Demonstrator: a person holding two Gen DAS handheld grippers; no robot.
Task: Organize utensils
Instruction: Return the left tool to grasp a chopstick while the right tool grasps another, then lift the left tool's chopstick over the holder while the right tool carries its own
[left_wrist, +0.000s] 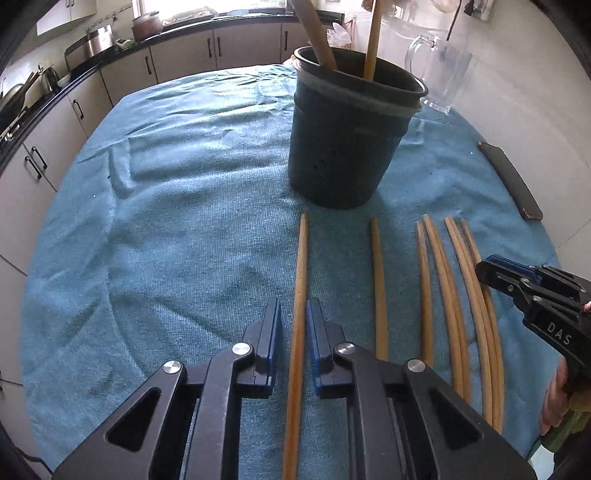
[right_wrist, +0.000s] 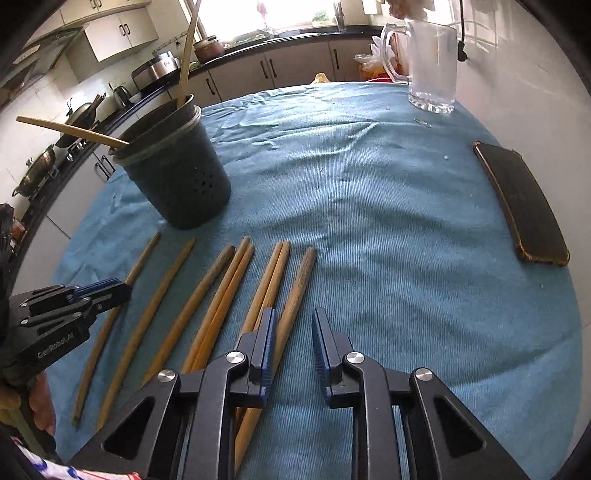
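A big blue cloth (left_wrist: 166, 184) covers the table, and everything sits on it.

A dark round holder (left_wrist: 347, 140) stands upright on the cloth. In the left wrist view it is at about 1 o'clock from the left gripper. In the right wrist view the holder (right_wrist: 177, 173) is at about 10 o'clock. Two wooden chopsticks (left_wrist: 371, 40) already stand inside it and lean out over its rim.

A clear glass jug (right_wrist: 430, 62) stands far back at about 1 o'clock in the right wrist view. A flat dark phone (right_wrist: 524, 206) lies at about 2 o'clock, well apart from the sticks.

More wooden chopsticks lie in a row (right_wrist: 221, 306) on the cloth, in front of the holder. They all point toward it.

The left gripper (left_wrist: 293, 314) has its jaws open a little. One chopstick (left_wrist: 298, 295) runs between the two blue pads. The pads are just beside it on both sides, but I see small gaps, so it is not squeezed yet.

The right gripper (right_wrist: 293, 325) has its jaws open wide with only cloth between them. Its left pad sits over the darker stick at the right end of the row (right_wrist: 299, 284). I cannot tell if it touches that stick.
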